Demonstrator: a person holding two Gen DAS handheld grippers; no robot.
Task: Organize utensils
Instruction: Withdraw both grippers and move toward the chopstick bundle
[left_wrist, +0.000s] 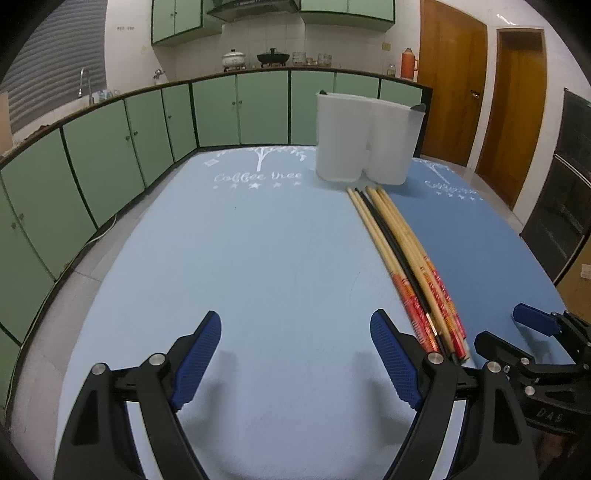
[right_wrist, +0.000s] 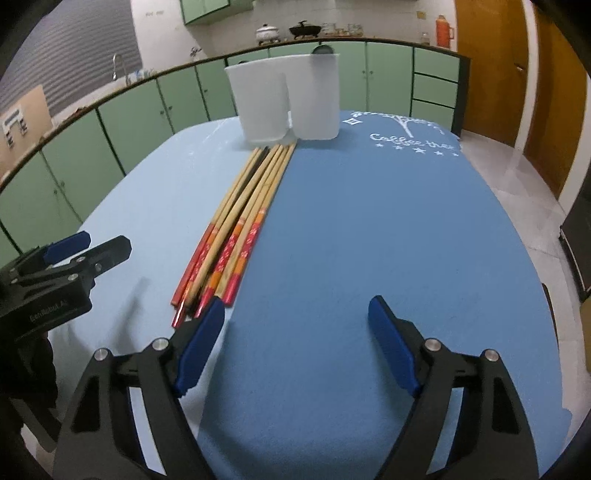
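Note:
A bundle of several wooden chopsticks (left_wrist: 406, 258) with red and orange patterned ends, one black among them, lies flat on the blue table mat. It also shows in the right wrist view (right_wrist: 243, 218). Their thin tips point at a white two-compartment utensil holder (left_wrist: 364, 138), seen too in the right wrist view (right_wrist: 284, 99). My left gripper (left_wrist: 295, 325) is open and empty, just left of the chopsticks' thick ends. My right gripper (right_wrist: 297, 308) is open and empty, just right of the same ends. Each gripper shows in the other's view.
The table carries a light blue mat (left_wrist: 221, 258) and a darker blue mat (right_wrist: 388, 221) side by side. Green kitchen cabinets (left_wrist: 110, 147) curve around the left and far side. Wooden doors (left_wrist: 517, 110) stand at the right.

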